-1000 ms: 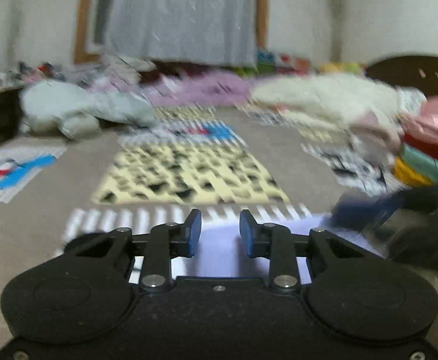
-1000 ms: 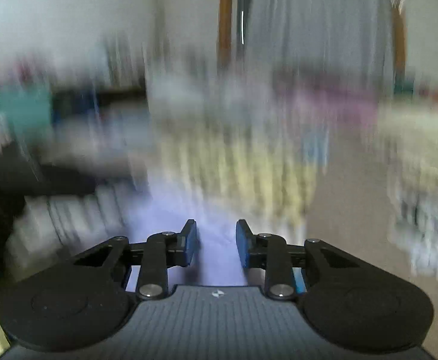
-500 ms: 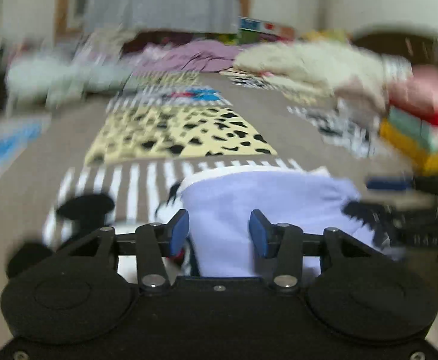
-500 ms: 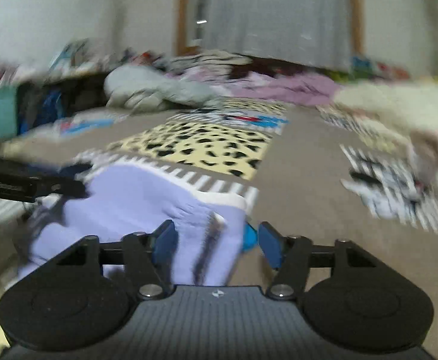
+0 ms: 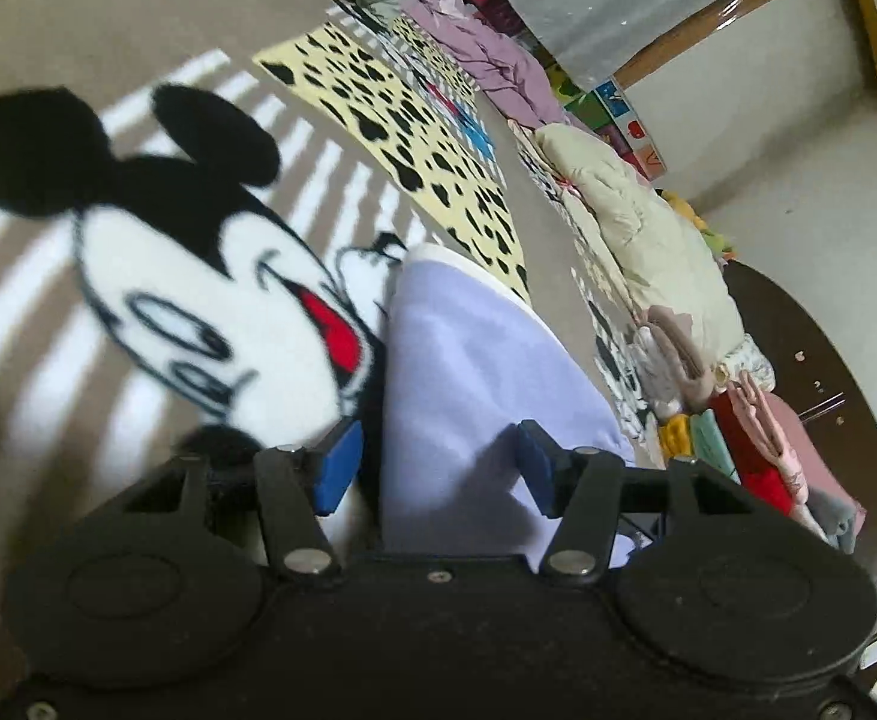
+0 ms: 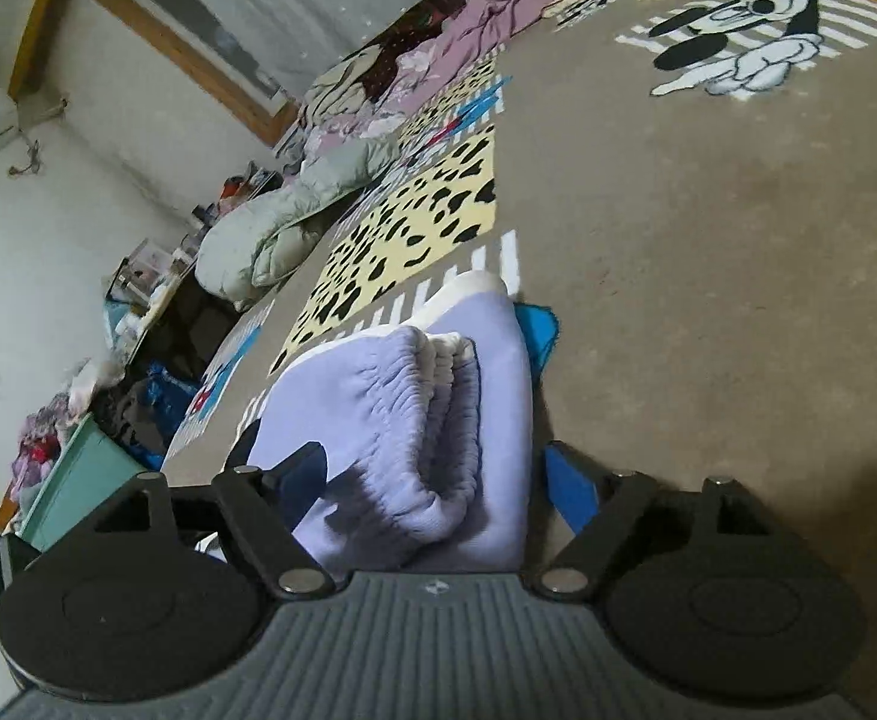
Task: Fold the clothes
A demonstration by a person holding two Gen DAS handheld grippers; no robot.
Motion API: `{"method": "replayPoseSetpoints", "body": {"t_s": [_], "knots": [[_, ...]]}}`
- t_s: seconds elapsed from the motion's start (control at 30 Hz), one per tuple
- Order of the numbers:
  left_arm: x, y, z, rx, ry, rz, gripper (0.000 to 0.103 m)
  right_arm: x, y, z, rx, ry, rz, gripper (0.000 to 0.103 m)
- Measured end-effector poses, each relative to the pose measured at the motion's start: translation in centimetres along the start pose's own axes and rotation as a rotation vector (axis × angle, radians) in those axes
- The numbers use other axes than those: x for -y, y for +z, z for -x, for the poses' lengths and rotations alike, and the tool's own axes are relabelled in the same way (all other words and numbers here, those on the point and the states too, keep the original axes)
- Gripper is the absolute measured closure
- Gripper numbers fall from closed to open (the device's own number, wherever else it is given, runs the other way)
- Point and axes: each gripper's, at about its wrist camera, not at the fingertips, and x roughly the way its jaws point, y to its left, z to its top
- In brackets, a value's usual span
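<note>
A folded lavender garment [image 5: 468, 372] with a white edge lies on the patterned carpet [image 5: 36, 312], beside a cartoon mouse face. My left gripper [image 5: 438, 471] is open, its blue pads [image 5: 339, 471] spread wide to either side of the garment's near end. In the right wrist view the same lavender garment [image 6: 414, 414] shows a gathered elastic cuff on top. My right gripper [image 6: 435, 486] is open too, with the bundle lying between its fingers [image 6: 567, 492]. Whether the pads touch the cloth I cannot tell.
A stack of folded clothes [image 5: 756, 438] stands to the right, by a dark wooden rim [image 5: 828, 360]. A cream quilt [image 5: 636, 228] and purple bedding [image 5: 486, 54] lie behind. A pale green quilt [image 6: 264, 228] and a teal box [image 6: 72, 480] sit left. A blue scrap [image 6: 537, 324] peeks from under the garment.
Both grippers have opened wider and come down around the lavender garment. Both views have rolled sideways and moved closer to the carpet.
</note>
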Motion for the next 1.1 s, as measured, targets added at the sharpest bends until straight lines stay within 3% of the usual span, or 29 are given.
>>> {"method": "replayPoseSetpoints", "body": {"t_s": [0.07, 0.1, 0.13, 0.23, 0.33, 0.57, 0.93, 1.1], "knots": [[0.2, -0.1, -0.4, -0.001, -0.007, 0.007, 0.049, -0.4, -0.3, -0.3, 0.008, -0.016, 0.012, 0.03], [0.4, -0.1, -0.6, -0.002, -0.008, 0.005, 0.049, -0.6, -0.4, -0.4, 0.009, -0.022, 0.019, 0.044], [0.4, -0.1, -0.6, 0.0, -0.005, 0.005, 0.053, -0.8, -0.5, -0.5, 0.009, -0.028, 0.026, 0.051], [0.3, -0.2, -0.8, -0.003, -0.002, 0.006, 0.066, -1.3, -0.8, -0.8, 0.016, -0.043, 0.048, 0.06], [0.0, -0.2, -0.6, 0.002, -0.011, 0.018, 0.072, -1.9, -0.7, -0.7, 0.013, -0.033, 0.068, 0.066], [-1.2, 1.3, 2.4, 0.077, -0.069, 0.066, 0.075, -5.7, 1.2, -1.1, 0.012, 0.083, 0.076, 0.07], [-8.2, 6.6, 13.5, 0.364, -0.138, 0.248, 0.076, -17.1, 1.8, -10.0, -0.103, 0.351, 0.058, 0.071], [-11.6, 9.3, 21.2, 0.557, -0.136, 0.298, 0.077, -24.8, 0.5, -15.5, -0.19, 0.496, 0.064, 0.071]]}}
